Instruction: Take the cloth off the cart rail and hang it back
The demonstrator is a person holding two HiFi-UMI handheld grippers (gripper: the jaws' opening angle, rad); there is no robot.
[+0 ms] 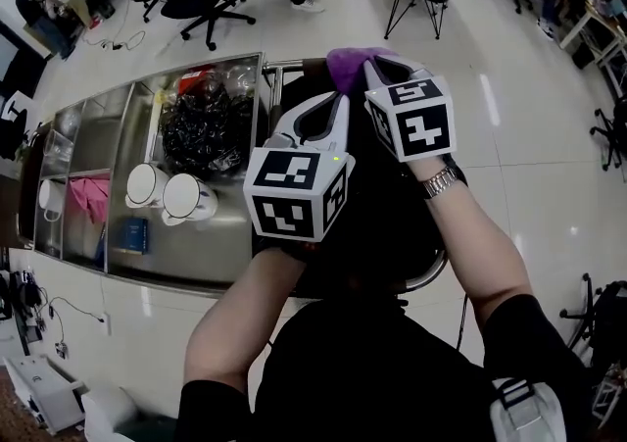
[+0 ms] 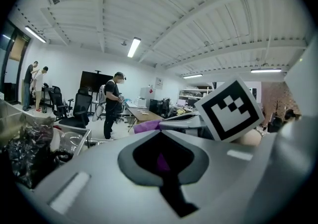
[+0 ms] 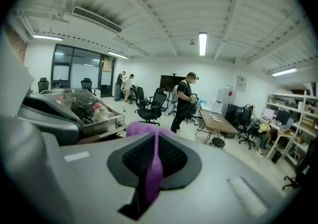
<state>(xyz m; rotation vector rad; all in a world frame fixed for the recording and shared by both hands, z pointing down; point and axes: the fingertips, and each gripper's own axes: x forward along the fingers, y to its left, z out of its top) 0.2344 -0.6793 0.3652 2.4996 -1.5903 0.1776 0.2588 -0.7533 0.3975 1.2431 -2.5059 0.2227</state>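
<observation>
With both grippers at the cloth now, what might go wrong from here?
The right gripper pinches only a thin fold of the purple cloth, so it may slip free when lifted. The left gripper sits right beside it, so the two may bump. The cloth might also snag on the cart rail.

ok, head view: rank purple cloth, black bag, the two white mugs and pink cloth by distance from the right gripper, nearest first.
1. purple cloth, pinched in the right gripper.
2. black bag, cart bin to its left.
3. two white mugs, lower left.
4. pink cloth, far-left compartment.
</observation>
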